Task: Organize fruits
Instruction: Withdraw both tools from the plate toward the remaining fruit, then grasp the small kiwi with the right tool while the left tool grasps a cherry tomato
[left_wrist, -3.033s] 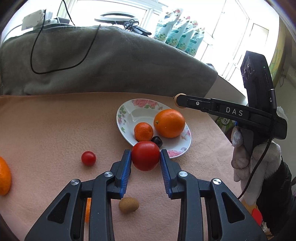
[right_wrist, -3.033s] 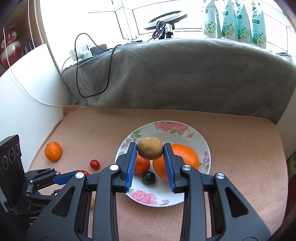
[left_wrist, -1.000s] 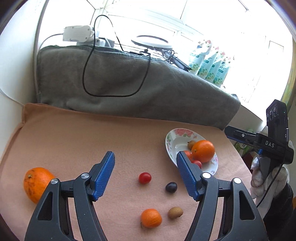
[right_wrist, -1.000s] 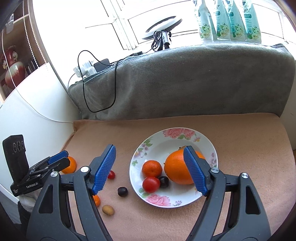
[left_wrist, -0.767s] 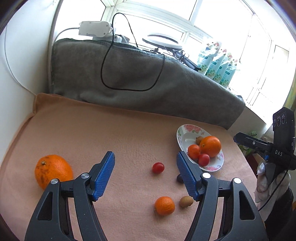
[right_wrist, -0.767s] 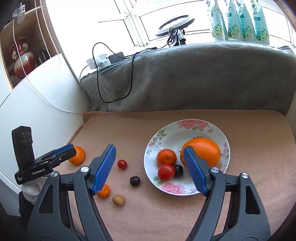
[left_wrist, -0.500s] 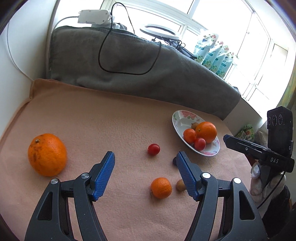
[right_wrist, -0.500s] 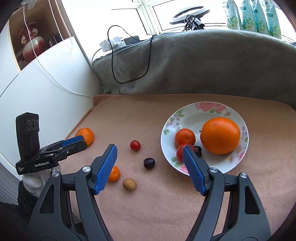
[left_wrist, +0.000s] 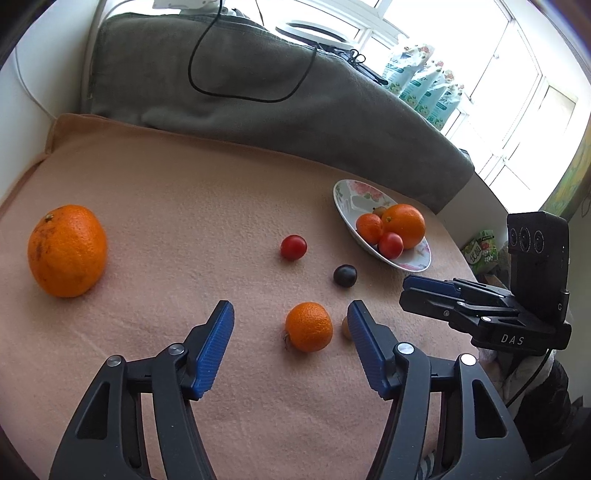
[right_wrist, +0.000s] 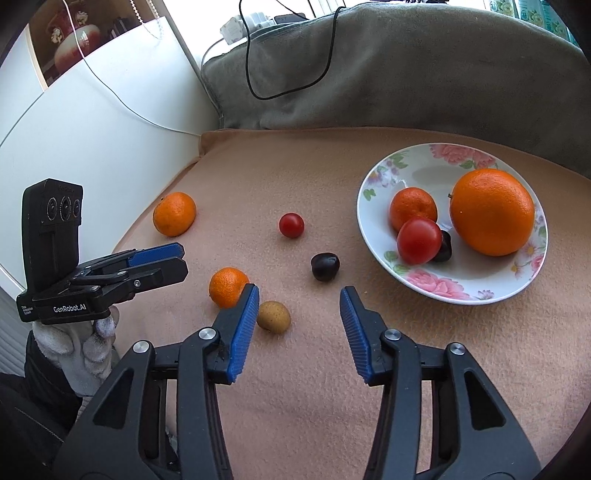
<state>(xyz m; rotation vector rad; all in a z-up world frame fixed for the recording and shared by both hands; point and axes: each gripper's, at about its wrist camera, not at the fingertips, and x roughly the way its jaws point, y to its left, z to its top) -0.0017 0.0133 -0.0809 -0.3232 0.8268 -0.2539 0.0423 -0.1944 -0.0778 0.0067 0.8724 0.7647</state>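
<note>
Reaching down toward the cloth, the right gripper (right_wrist: 298, 325) has its blue pads partly apart, and they have just been closing in. Nothing is pinched yet. The small brown egg-shaped fruit (right_wrist: 273, 316) lies just beside the left pad (right_wrist: 243, 328), on the inner side of it. The left gripper (left_wrist: 291, 347) is also half open with nothing held; its jaws have just been closing a little too. The small orange mandarin (left_wrist: 308, 326) sits on the cloth between its blue pads, closer to the right one.

The two little fruits lie almost touching each other, so the two grippers come close together here. They could bump. A pad could also push a round fruit, and then it may roll away on the soft peach blanket (left_wrist: 177, 192). The brown fruit is off to one side of the right gripper, so the pads may close and miss it.

Both grippers tip forward and down at a slant. A hand in a white glove (right_wrist: 79, 341) holds the left one from below.

Farther out lie a dark round plum (right_wrist: 325, 266), a little red tomato (right_wrist: 291, 225) and a big orange (left_wrist: 66, 251). The white flowered plate (right_wrist: 458, 286) already holds an orange, a mandarin, a tomato and a dark fruit.
</note>
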